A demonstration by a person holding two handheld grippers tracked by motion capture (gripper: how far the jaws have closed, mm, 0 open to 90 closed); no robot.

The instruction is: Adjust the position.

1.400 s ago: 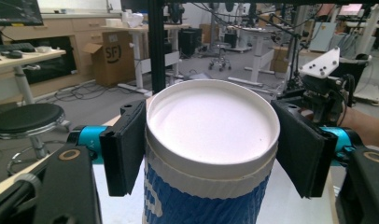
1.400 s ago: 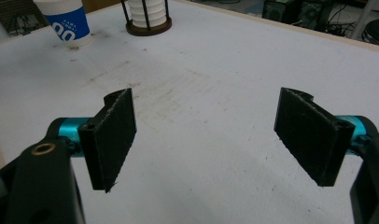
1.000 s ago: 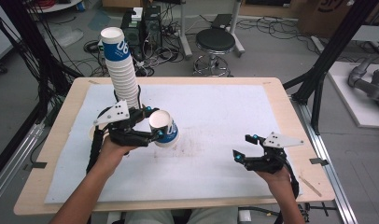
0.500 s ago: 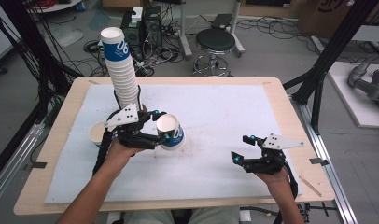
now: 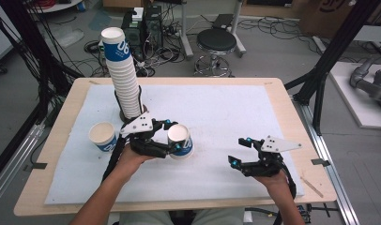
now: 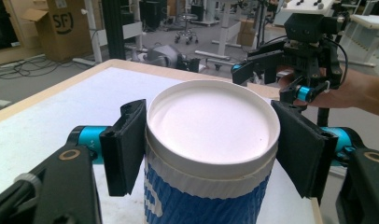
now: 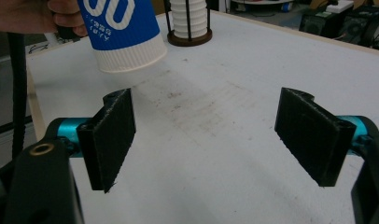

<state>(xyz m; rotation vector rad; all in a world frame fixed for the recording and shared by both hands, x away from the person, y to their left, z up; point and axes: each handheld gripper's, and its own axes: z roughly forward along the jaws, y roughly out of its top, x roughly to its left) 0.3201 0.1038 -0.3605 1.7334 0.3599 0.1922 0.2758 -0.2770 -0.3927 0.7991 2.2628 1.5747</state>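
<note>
A blue-and-white paper cup [image 5: 180,140] is held by the left gripper [image 5: 172,142] just left of centre in the high view. In the left gripper view the cup [image 6: 211,154] is seen from above at frame centre, its white rim uppermost, with a black pad pressed to each side of it just under the rim; the jaws are pinching the cup. In the right gripper view the same cup [image 7: 122,35] appears at the upper left, tilted, its white base clear of the mat [image 7: 215,112] with a soft shadow beneath it.

The left hand [image 5: 132,157] is seen below and left of the cup in the high view, the forearm entering from the bottom edge.

A second cup [image 5: 103,136] stands upright on the mat [image 5: 217,108] at the left of the high view, just beside the left gripper. A tall stack [image 5: 124,75] of nested cups rises from a dark-framed holder at the upper left of the table [image 5: 282,98].

The right gripper [image 5: 239,151] is seen at the lower right of the high view, well apart from the cup. Its jaws are spread wide, with nothing but mat between the pads [image 7: 110,135] in the right gripper view.
</note>
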